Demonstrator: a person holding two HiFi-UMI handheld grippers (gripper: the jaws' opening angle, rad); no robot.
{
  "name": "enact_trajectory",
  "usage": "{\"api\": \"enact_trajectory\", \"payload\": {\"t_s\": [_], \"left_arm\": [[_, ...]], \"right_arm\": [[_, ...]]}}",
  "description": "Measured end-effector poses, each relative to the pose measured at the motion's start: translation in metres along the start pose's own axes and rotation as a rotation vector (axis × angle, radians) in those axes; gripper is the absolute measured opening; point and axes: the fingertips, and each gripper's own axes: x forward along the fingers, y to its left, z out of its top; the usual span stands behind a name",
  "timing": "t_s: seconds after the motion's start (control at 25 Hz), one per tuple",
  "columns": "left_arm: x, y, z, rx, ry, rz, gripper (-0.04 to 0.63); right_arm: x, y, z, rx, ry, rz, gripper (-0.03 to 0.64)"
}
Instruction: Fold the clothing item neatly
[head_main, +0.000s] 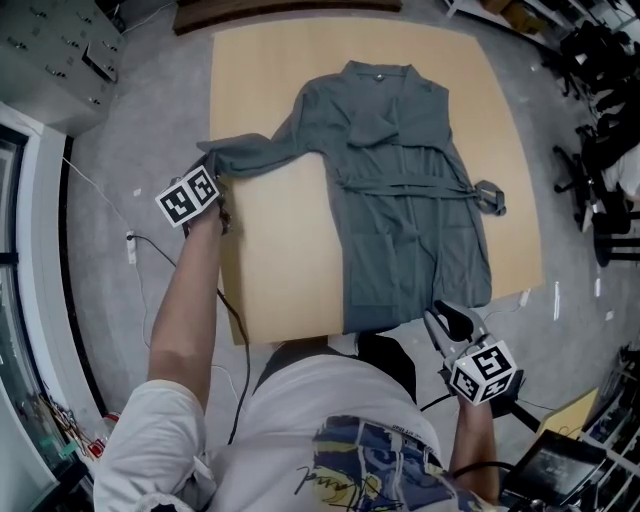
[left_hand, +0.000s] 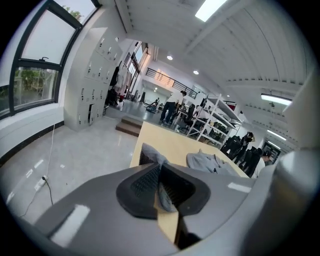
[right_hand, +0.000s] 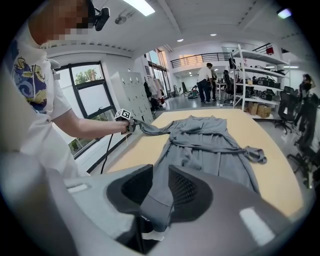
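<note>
Clenching the robe (head_main: 400, 180) on a wooden table (head_main: 280, 260) are left tool (head_main: 213, 163) and right tool (head_main: 438, 316).

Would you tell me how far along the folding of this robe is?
Done: the robe lies spread flat on the table. In hand: the left gripper pinches the outstretched sleeve, the right gripper the hem. Left: likely all the folding, as it lies full length.

A grey robe (head_main: 410, 190) lies spread across the pale wooden table (head_main: 280, 260).
</note>
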Motion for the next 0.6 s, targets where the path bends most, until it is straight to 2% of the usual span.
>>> {"api": "enact_trajectory", "payload": {"t_s": [0.36, 0.6], "left_arm": [[-0.018, -0.057, 0.055, 0.009, -0.150, -0.048, 0.021], [-0.023, -0.111, 0.081, 0.040, -0.199, -0.039, 0.021]], "right_arm": [[0.000, -0.035, 0.015, -0.059, -0.048, 0.082, 0.098], [-0.013, -0.083, 0.021, -0.073, -0.063, 0.128, 0.098]]}}
